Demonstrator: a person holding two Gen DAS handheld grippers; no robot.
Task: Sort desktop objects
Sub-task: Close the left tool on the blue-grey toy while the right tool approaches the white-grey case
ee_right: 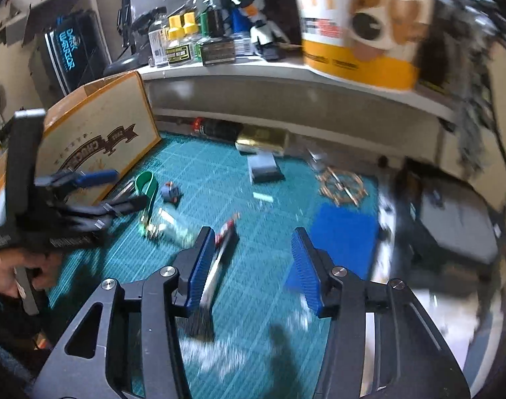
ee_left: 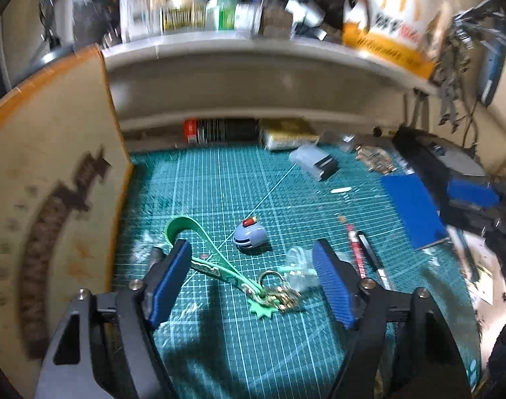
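Sorting looks barely begun to us: green strap keychain with brass rings (ee_left: pixel 239 276) lies on the teal cutting mat (ee_left: pixel 219 186) between the left gripper's (ee_left: pixel 253 276) wide, empty jaws, while the right gripper (ee_right: pixel 253 266), narrower and empty, hovers beside a red-banded pen (ee_right: pixel 219 249).

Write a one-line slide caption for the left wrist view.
Open left gripper straddles a green strap keychain on the green cutting mat.

1 green keychain (ee_left: pixel 219 266), 1 blue card (ee_left: pixel 414 209), 2 pens (ee_left: pixel 362 252), 1 toy head (ee_left: pixel 249 236).
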